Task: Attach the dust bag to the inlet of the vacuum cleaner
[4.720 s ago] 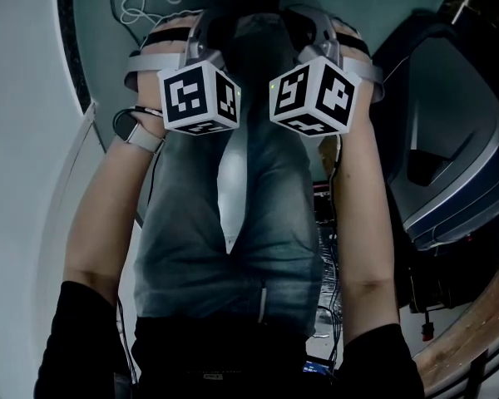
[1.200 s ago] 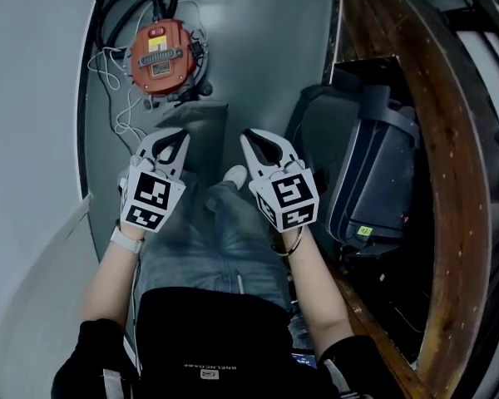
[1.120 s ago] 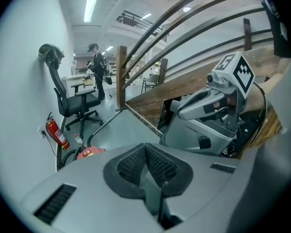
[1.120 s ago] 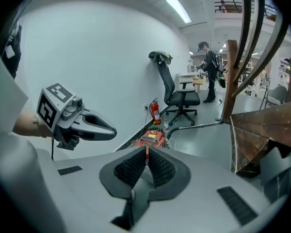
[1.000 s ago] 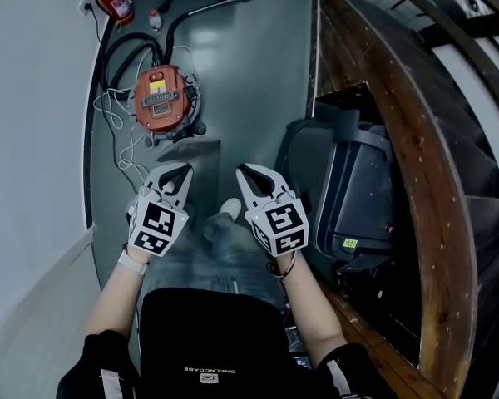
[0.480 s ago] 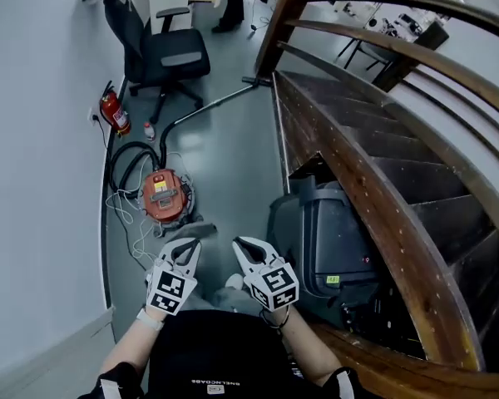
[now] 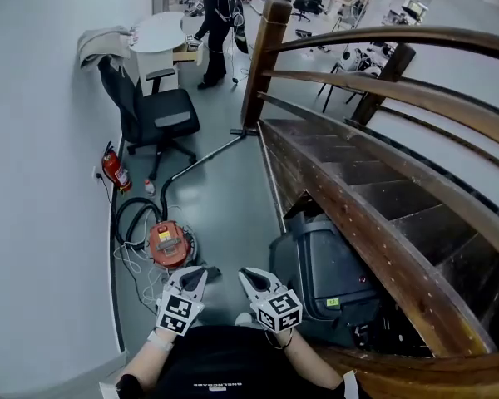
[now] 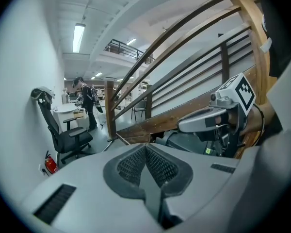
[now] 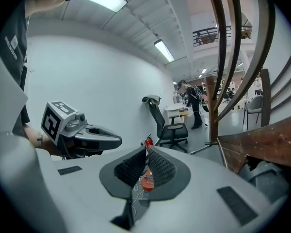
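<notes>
- Scanning down past the staircase (image 7: 374,198) on the right.
- Vacuum cleaner (image 7: 168,245) sits on the floor just beyond my grippers; I can't pick out the dust bag.
- Left gripper (image 7: 192,276) closed, right gripper (image 7: 248,278) a bare slit, both empty, carried forward for the approach, I reckon.

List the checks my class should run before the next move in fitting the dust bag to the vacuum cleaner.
1. Left gripper free: ok, jaws together, nothing between them.
2. Right gripper free: ok, jaws together, empty.
3. Vacuum cleaner found: ok, on the floor ahead of both grippers.
4. Dust bag found: cannot tell, none clearly made out.
5. Inlet facing the person: cannot tell, too small.
6. Grippers at the vacuum cleaner: not ok, both apart from it.
</notes>
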Demonstrator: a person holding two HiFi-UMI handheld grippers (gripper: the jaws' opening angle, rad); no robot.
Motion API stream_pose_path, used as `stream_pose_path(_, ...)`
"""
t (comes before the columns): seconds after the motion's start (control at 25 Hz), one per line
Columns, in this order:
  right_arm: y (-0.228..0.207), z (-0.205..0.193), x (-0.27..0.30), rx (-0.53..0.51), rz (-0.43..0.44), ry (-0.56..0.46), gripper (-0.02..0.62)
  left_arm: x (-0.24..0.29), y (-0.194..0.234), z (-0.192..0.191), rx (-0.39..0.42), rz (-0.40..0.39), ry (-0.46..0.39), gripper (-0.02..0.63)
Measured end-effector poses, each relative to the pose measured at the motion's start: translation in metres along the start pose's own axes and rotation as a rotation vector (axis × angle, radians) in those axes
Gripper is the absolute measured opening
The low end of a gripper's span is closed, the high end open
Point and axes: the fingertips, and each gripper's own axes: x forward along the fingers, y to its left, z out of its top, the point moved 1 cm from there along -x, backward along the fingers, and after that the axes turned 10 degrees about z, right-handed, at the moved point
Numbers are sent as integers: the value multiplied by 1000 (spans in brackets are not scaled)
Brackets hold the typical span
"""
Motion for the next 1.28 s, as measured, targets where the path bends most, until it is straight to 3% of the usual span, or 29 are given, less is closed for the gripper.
stream_pose_path(0.44,-9,20,-5,-15,-22,-48,35,1,-3,30,31,-18,-50,14)
stream_pose_path(1.28,-13,13,-5,-8,0,-19,34,4,3,27,-21,20,-51,14)
